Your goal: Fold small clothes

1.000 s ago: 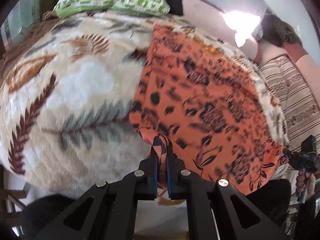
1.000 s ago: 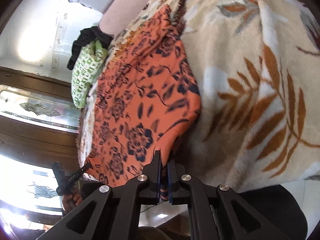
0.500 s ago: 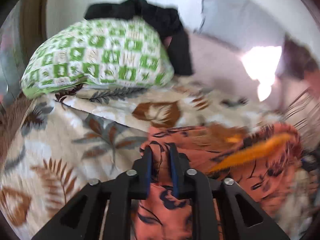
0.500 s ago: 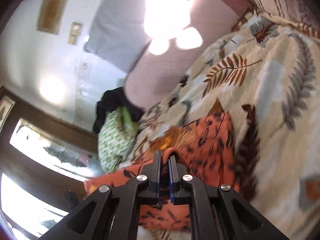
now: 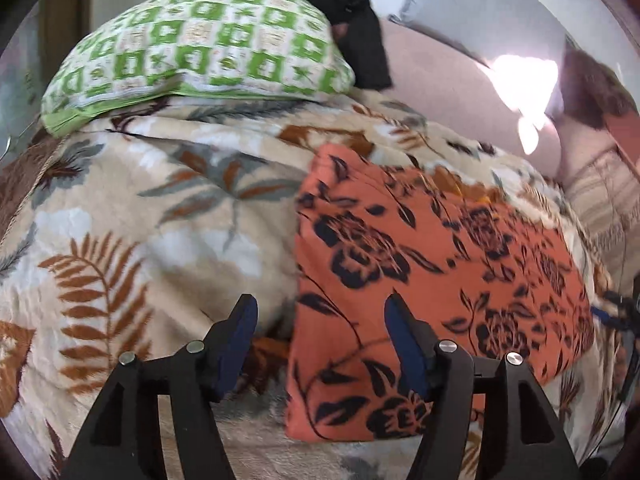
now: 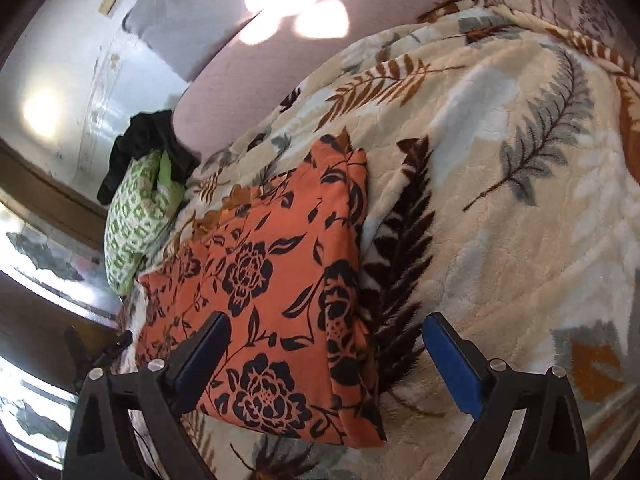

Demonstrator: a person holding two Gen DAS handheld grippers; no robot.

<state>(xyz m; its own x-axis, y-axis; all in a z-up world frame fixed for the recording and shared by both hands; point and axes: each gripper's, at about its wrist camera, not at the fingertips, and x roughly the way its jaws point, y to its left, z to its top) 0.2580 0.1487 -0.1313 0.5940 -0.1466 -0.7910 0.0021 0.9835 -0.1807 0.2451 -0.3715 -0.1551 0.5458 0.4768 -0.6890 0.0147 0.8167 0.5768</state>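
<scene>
1. Your left gripper [image 5: 320,320] has its fingers spread wide, nothing between the blue pads [image 5: 404,340]. It hangs just above the near left corner of the orange floral garment [image 5: 420,280].
2. Your right gripper [image 6: 324,344] is likewise spread wide and holding nothing. Its left finger sits over the cloth; its right finger sits over the blanket, clear of the fabric.
3. The orange floral garment [image 6: 272,288] lies folded into a roughly rectangular stack, flat on the leaf-print blanket [image 5: 140,240]. Black rose and leaf print faces up.
4. In the right wrist view, layered edges of the fold show along the garment's right side and far corner; the near edge is a thick, rounded fold.
5. In the left wrist view, the garment's left edge runs straight, away from you, between your two fingers. Whether the gripper touches the cloth cannot be told.
6. The leaf-print blanket [image 6: 520,160] covers the bed around the garment on all sides, cream with rust, grey and dark fern fronds.
7. A green-and-white checked pillow [image 5: 200,52] sits at the head of the bed, well apart from the garment. Black clothing [image 5: 344,8] is draped at its far end, against the pink headboard [image 5: 440,80].
8. The other gripper's tip shows at the far right edge of the left wrist view, blurred.
</scene>
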